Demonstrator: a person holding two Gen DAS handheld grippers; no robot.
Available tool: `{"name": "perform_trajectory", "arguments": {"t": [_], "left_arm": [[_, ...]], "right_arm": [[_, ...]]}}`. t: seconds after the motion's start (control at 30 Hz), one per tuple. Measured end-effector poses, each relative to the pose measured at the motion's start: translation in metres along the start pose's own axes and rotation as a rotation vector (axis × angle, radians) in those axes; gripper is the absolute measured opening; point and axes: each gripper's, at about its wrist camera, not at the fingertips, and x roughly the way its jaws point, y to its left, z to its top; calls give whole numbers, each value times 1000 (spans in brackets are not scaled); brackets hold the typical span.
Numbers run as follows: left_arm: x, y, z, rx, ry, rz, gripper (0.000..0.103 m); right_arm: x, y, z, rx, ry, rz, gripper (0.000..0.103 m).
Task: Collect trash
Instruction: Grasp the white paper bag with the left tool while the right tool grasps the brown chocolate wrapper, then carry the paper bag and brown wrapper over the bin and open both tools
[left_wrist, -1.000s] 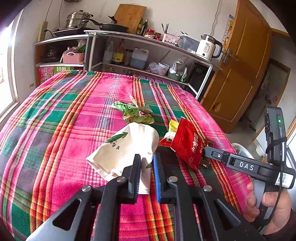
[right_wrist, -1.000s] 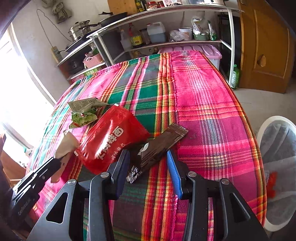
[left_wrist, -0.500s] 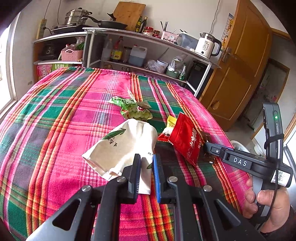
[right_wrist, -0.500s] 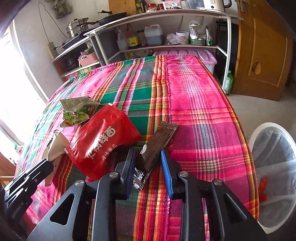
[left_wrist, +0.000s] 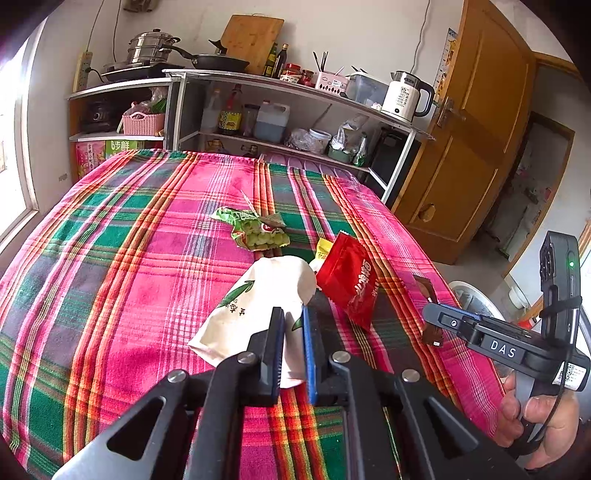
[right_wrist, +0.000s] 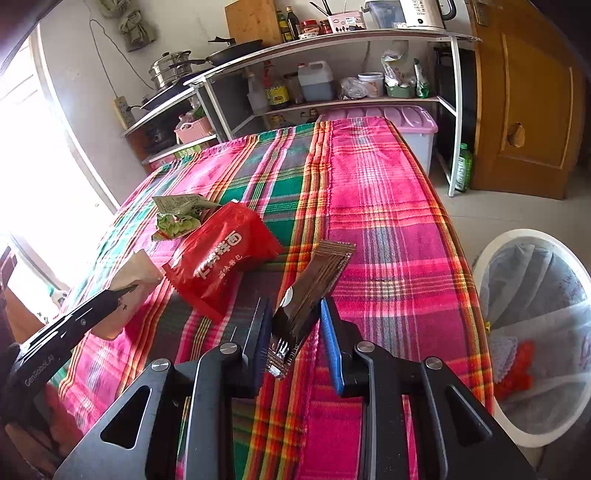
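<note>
My left gripper (left_wrist: 293, 325) is shut on the near end of a cream paper bag (left_wrist: 255, 302) and holds it just above the plaid tablecloth (left_wrist: 129, 258). My right gripper (right_wrist: 295, 314) is shut on the near end of a dark brown wrapper (right_wrist: 314, 280), which is lifted and tilts up to the right. A red snack packet (right_wrist: 221, 258) lies left of it, with a yellow scrap (left_wrist: 323, 251) under it. A green wrapper (left_wrist: 255, 232) lies further back. The right gripper also shows in the left wrist view (left_wrist: 432, 314).
A white bin (right_wrist: 535, 332) lined with a clear bag stands on the floor right of the table, with some red trash in it. Metal shelves (left_wrist: 295, 110) with bottles and pans stand behind the table. A wooden door (left_wrist: 469, 147) is at the right.
My right gripper closed on the brown wrapper and lifted it off the cloth. My left gripper kept its hold on the cream bag and raised it slightly.
</note>
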Motion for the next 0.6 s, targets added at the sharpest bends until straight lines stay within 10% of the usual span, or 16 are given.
{"name": "perform_trajectory", "arguments": {"t": [0.6], "left_arm": [[-27, -32, 2, 46, -37, -34, 7]], "right_arm": [[-40, -20, -14, 29, -50, 25, 28]]}}
